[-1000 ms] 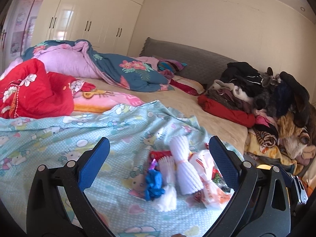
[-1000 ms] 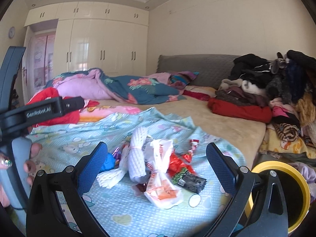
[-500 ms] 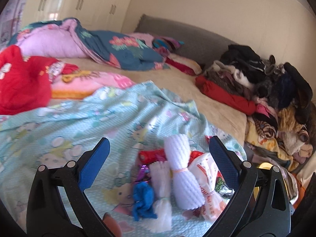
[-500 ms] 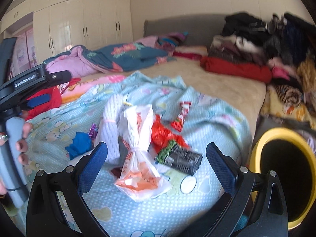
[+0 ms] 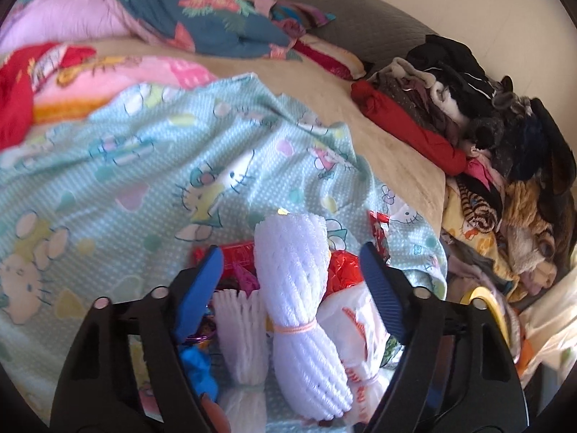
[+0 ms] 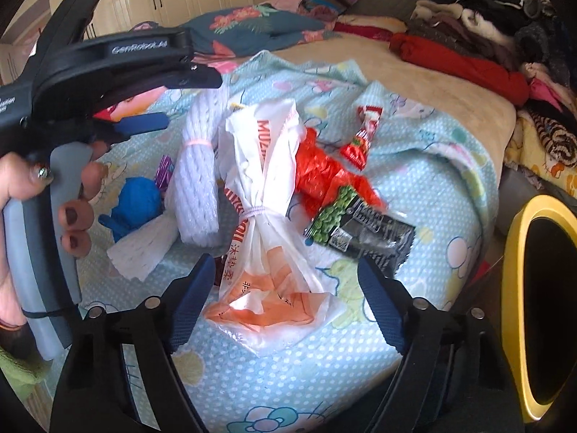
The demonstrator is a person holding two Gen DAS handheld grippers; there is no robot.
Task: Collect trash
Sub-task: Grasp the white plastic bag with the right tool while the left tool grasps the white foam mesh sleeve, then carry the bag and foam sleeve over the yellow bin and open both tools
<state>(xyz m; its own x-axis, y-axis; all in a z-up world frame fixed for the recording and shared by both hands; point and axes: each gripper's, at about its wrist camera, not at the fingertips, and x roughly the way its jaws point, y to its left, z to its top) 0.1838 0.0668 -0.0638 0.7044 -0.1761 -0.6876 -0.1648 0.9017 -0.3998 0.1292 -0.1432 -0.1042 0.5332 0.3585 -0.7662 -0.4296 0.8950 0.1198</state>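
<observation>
A heap of trash lies on the light blue cartoon blanket (image 5: 144,180). My left gripper (image 5: 290,288) hangs over a white foam net roll (image 5: 295,306), its jaws closing with gaps on both sides. A fringed white piece (image 5: 241,335) and a blue wad (image 5: 198,364) lie just left of the roll. My right gripper (image 6: 286,288) is closing around the lower end of a tied white-and-orange plastic bag (image 6: 267,252); its pads do not press on it. Beside the bag lie red plastic (image 6: 321,173), a red wrapper (image 6: 364,133) and a black-green snack packet (image 6: 360,231).
A yellow-rimmed bin (image 6: 512,288) stands off the bed's right edge. Piled clothes (image 5: 505,144) cover the right side of the bed, and bedding (image 5: 216,18) is bunched at the back. A hand (image 6: 75,216) holds the left gripper's handle at the left of the right wrist view.
Both grippers have dropped and tilted down toward the trash heap, which now looks larger. Both pairs of jaws have narrowed from wide open.
</observation>
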